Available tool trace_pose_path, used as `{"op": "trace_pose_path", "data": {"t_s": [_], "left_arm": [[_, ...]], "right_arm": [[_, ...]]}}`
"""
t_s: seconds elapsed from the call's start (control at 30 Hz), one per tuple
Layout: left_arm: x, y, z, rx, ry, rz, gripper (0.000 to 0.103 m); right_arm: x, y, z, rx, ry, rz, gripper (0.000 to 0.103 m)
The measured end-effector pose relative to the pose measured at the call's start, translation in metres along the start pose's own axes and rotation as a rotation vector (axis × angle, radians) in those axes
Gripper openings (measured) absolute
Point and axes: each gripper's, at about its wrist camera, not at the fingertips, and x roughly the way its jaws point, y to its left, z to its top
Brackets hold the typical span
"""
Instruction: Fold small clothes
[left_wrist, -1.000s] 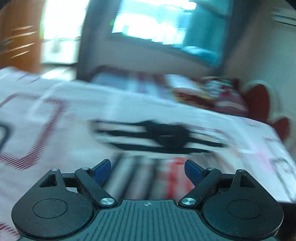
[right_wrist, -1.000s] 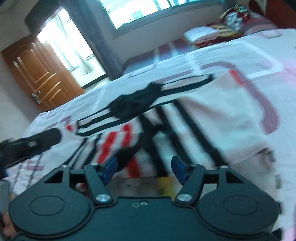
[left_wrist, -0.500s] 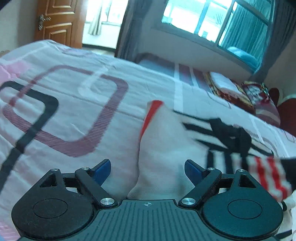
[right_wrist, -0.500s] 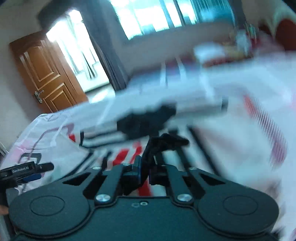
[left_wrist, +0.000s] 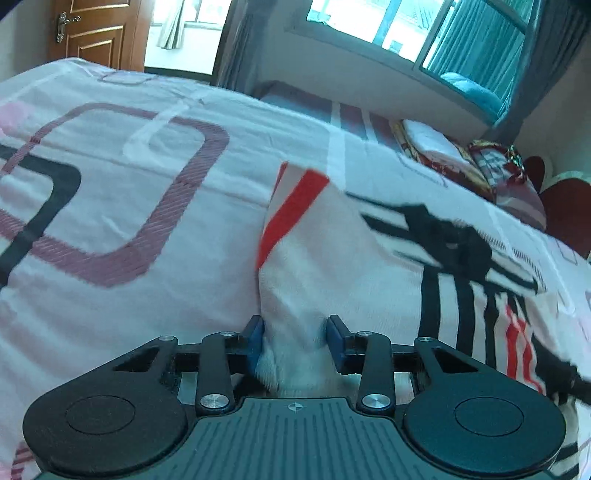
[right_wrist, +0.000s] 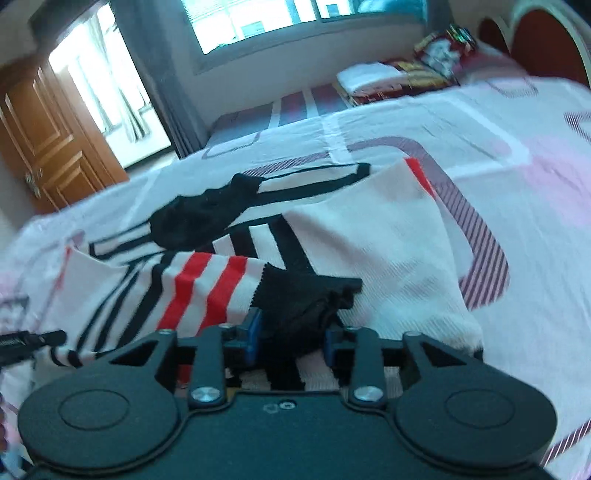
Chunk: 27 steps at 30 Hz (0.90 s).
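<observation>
Left wrist view: left gripper (left_wrist: 295, 341) has its jaws just closed in on a white corner of the garment (left_wrist: 317, 266), blue pads pressing the cloth from both sides, so that corner is pinched. The garment (white knit with red and black stripes) lies spread on the bed (left_wrist: 110, 295), and a black piece (left_wrist: 454, 240) rests on top of it further out. Grip sits at the near edge, likely so the edge can be lifted and carried over for a fold. Right wrist view: right gripper (right_wrist: 291, 334) has a bunched black cuff (right_wrist: 306, 295) between its pads; the jaws have just been reopening a little, and the left pad touches cloth while contact at the right pad is not clear, so I cannot tell whether it is gripped or being let go. The striped part (right_wrist: 199, 291) runs left of the cuff, the plain white part right. Both grippers point down at a slant toward the bed, low over the near hem, side by side; the left one's tip shows at the left edge of the right view. Judgement: paired hold on the near edge, fold not yet made.
</observation>
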Motion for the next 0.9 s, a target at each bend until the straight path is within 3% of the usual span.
{"op": "trace_pose_path", "data": {"t_s": [0.03,0.07,0.1,0.17,0.3,0.33,0.37,0.4,0.43,0.5,0.53,0.7,0.77,0.9], "left_arm": [[0.003,0.001,0.005,-0.012,-0.005,0.014,0.057],[0.008,0.003,0.013,-0.033,0.003,0.031,0.086],[0.012,0.004,0.018,-0.050,-0.005,0.045,0.093],[0.019,0.005,0.028,-0.047,-0.042,0.062,0.094],[0.051,0.007,0.047,-0.067,0.001,0.037,0.093],[0.057,0.006,0.050,-0.073,-0.011,0.038,0.082],[0.061,0.006,0.053,-0.072,-0.023,0.032,0.064],[0.065,0.005,0.055,-0.068,-0.029,0.025,0.055],[0.068,0.005,0.058,-0.075,-0.031,0.012,0.036],[0.071,0.003,0.062,-0.087,-0.030,-0.005,0.026],[0.070,0.001,0.062,-0.072,-0.046,0.005,0.017],[0.067,0.001,0.060,-0.087,-0.094,-0.001,0.014],[0.071,-0.004,0.058,-0.047,-0.100,0.014,0.015],[0.074,-0.006,0.052,0.029,-0.111,0.048,0.016]], "right_arm": [[0.001,-0.003,-0.002,0.012,0.013,0.015,0.029],[0.002,-0.004,-0.003,0.021,0.022,0.028,0.024],[0.002,-0.004,-0.004,0.025,0.019,0.031,0.023],[0.001,-0.001,-0.002,0.015,-0.003,0.028,0.016],[0.006,0.005,0.001,-0.016,0.001,0.029,0.019],[0.008,0.004,0.002,-0.014,0.005,0.026,0.021],[0.009,0.004,0.001,-0.013,0.008,0.024,0.023],[0.011,0.004,0.001,-0.010,0.011,0.023,0.023],[0.012,0.003,0.001,-0.006,0.014,0.027,0.023],[0.014,0.004,0.002,-0.004,0.009,0.028,0.016],[0.014,0.007,0.002,-0.021,0.004,0.025,0.007],[-0.002,0.027,0.002,-0.203,-0.116,-0.084,0.006],[0.007,0.017,0.000,-0.201,-0.088,-0.144,0.006],[0.019,0.006,-0.005,-0.172,-0.035,-0.143,0.008]]}}
